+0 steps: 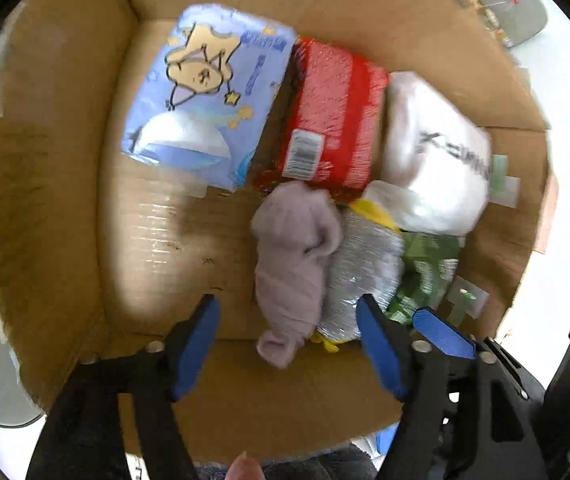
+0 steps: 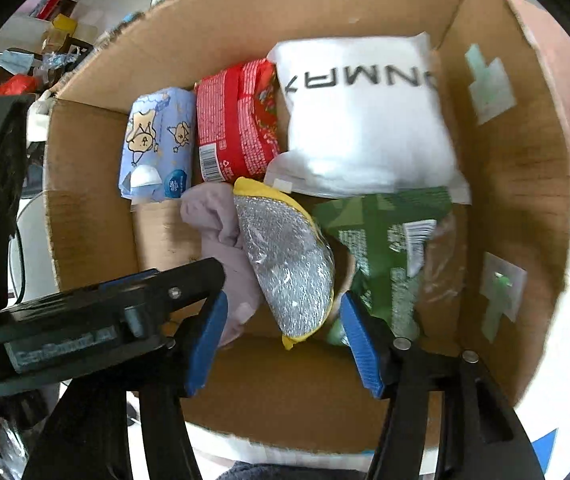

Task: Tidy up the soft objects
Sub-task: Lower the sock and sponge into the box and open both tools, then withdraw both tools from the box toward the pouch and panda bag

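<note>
I've got both grippers over the cardboard box [image 2: 97, 216]: left gripper [image 1: 289, 344] spread, nothing betw. its pads; right gripper [image 2: 283, 338] spread too, empty. Grey sock [image 1: 297, 256] lies in the box near me, touching the silver sponge [image 2: 285, 264]. Blue tissue pack [image 1: 205, 96], red pack [image 2: 237, 124] & white bag [image 2: 361, 116] sit along the far wall, green pack [image 2: 385, 248] near right.

Cluttered white table [image 2: 97, 12] under bright daylight.
</note>
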{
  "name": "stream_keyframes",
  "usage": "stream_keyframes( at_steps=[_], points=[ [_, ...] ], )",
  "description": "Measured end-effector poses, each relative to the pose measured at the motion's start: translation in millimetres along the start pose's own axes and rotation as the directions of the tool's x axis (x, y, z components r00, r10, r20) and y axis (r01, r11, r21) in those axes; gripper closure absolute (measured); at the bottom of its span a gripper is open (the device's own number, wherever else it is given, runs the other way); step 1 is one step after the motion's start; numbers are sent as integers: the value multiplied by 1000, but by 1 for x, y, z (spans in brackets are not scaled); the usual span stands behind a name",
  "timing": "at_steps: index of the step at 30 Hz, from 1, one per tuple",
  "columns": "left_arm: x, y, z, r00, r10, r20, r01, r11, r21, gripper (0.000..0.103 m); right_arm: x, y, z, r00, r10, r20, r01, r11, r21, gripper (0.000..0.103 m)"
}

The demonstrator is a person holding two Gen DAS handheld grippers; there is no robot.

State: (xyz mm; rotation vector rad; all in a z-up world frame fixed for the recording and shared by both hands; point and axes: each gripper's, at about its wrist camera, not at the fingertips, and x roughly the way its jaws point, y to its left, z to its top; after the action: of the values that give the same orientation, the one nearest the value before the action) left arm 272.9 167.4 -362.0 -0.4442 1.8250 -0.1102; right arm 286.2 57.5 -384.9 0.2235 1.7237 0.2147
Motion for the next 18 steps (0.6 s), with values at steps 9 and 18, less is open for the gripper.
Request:
stream_keyframes(
  at_steps=[9, 18],
  points=[
    [-62, -22, -52, 978, 93, 188, -104, 993, 49, 26, -48, -11, -32, 996, -33, 87, 36, 999, -36, 41],
    [-92, -37, -113, 901, 199, 384, -234, 971, 46, 26, -115, -30, -80, 976, -84, 202, 103, 991, -86, 29]
  ],
)
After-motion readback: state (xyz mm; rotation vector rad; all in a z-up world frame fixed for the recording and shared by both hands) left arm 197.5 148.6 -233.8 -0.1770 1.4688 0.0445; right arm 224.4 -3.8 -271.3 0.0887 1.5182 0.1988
